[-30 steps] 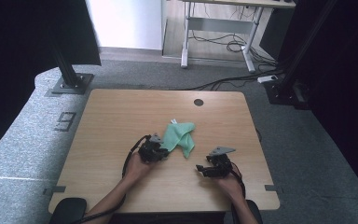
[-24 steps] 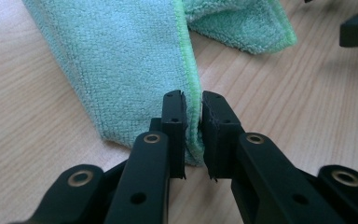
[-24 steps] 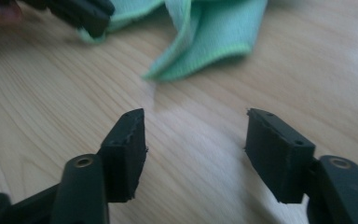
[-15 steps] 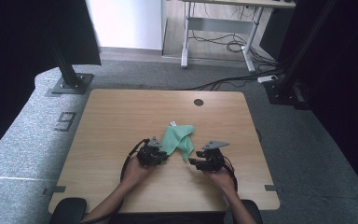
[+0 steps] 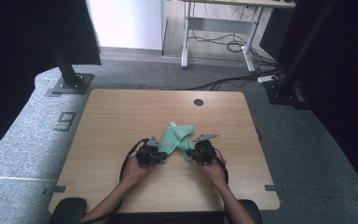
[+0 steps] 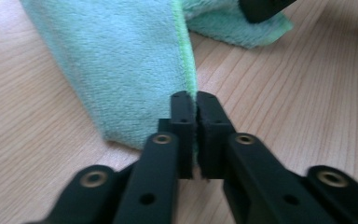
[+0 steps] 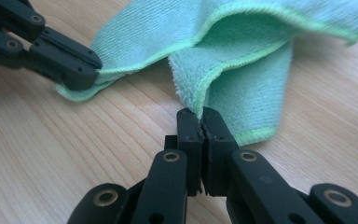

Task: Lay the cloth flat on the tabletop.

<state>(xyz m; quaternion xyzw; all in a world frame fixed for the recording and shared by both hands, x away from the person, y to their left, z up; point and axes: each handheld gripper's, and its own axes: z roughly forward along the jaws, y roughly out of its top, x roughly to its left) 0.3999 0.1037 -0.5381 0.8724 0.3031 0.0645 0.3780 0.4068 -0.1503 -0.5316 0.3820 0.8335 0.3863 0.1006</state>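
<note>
Both claws clamped on cloth (image 5: 177,138) hems: left claw (image 6: 189,103) and right claw (image 7: 201,116); the cloth bunches between them, toward 12 o'clock on the counter (image 5: 121,116).

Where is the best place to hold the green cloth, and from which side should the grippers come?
Grip the green cloth by its stitched hem, probably at two near edges, coming low from the person's side. The left gripper and right gripper are each shut on that thin edge, which fits between closed jaws.

Green cloth (image 5: 178,138) on wooden table (image 5: 112,116)
</note>
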